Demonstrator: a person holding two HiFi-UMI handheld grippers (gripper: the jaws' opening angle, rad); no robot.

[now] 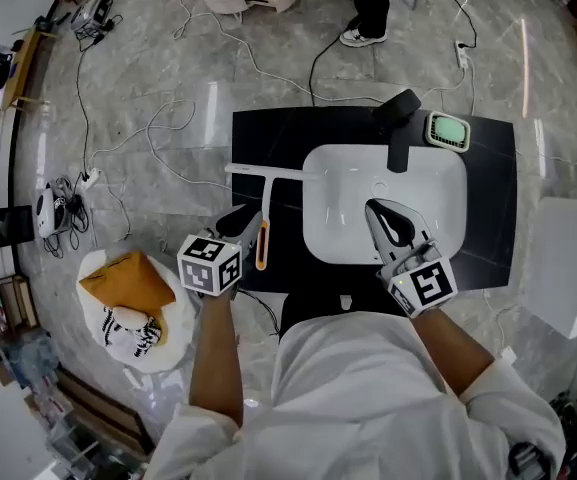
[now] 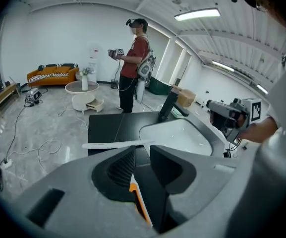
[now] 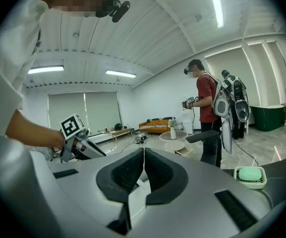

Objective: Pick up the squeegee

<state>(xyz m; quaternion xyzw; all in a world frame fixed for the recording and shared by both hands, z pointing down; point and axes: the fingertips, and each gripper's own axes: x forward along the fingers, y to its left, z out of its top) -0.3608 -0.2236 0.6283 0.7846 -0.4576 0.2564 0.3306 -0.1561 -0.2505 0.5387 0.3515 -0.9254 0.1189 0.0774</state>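
Left gripper jaws apart, straddling the orange handle of the squeegee, pads not pressing it. Squeegee lies flat on the black countertop, just left of the white sink. Right gripper closed, empty, over the sink.

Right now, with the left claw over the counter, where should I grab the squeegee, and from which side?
Grip the squeegee by its orange handle, not the white blade. It lies flat on the counter, blade crosswise beside the sink, handle pointing to the near edge, so come from above with the left claw straddling the handle. Its jaws are apart, the handle showing in the gap.
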